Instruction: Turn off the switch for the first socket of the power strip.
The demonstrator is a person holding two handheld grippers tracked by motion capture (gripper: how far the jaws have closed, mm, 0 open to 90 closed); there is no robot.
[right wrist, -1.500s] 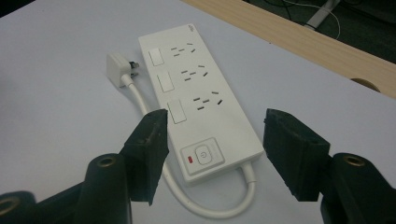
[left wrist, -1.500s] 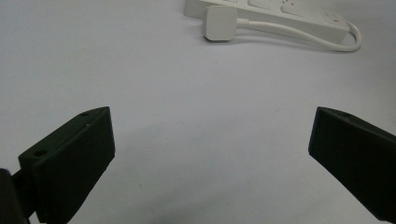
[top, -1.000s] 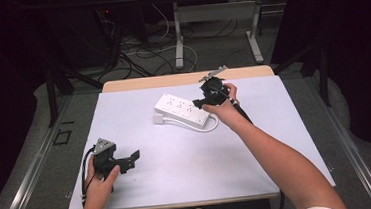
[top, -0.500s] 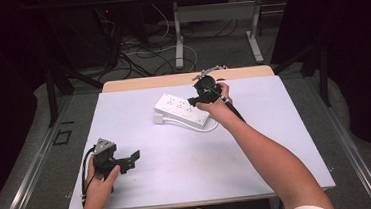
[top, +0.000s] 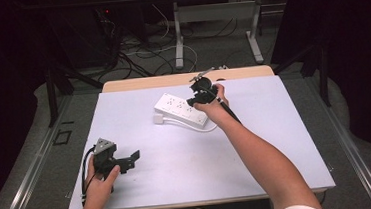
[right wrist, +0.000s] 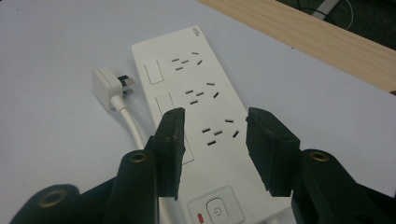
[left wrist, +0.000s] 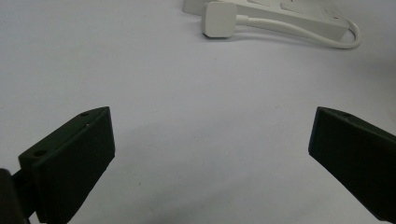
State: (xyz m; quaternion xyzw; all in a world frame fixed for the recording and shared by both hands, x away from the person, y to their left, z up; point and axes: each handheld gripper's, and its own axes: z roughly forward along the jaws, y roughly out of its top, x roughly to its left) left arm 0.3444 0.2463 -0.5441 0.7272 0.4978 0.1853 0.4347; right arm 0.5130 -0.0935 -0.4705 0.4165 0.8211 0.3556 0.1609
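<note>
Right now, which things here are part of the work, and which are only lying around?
Part of the work:
power strip
its plug
right gripper, jaws just closing, over the strip

Only around:
left gripper, jaws wide, idle
floor cables

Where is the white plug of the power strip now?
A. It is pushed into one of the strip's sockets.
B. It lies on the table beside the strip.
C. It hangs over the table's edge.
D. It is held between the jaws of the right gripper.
B: in the right gripper view the plug lies flat on the table beside the power strip, prongs bare, with all sockets free.
</note>
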